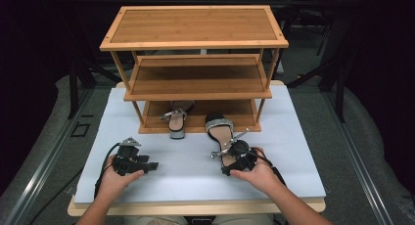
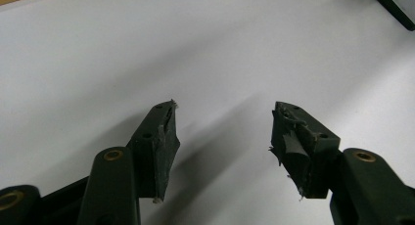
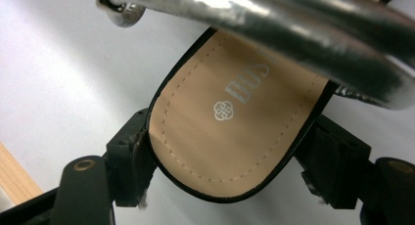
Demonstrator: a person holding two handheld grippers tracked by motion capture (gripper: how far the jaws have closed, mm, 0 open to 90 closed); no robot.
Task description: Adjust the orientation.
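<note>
The right gripper has its jaws spread wide around the heel end of a sandal, which lies on the white table cover in front of the bamboo shoe rack; whether the pads touch it I cannot tell. Its mate sits on the bottom shelf. The left gripper rests half-open, empty. Judging by this, next comes a firm squeeze, then a lift onto the shelf

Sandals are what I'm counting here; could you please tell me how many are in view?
2. One sandal sits at the front of the rack's bottom shelf. The other sandal lies on the white table cover, its heel between the right gripper's jaws.
</note>
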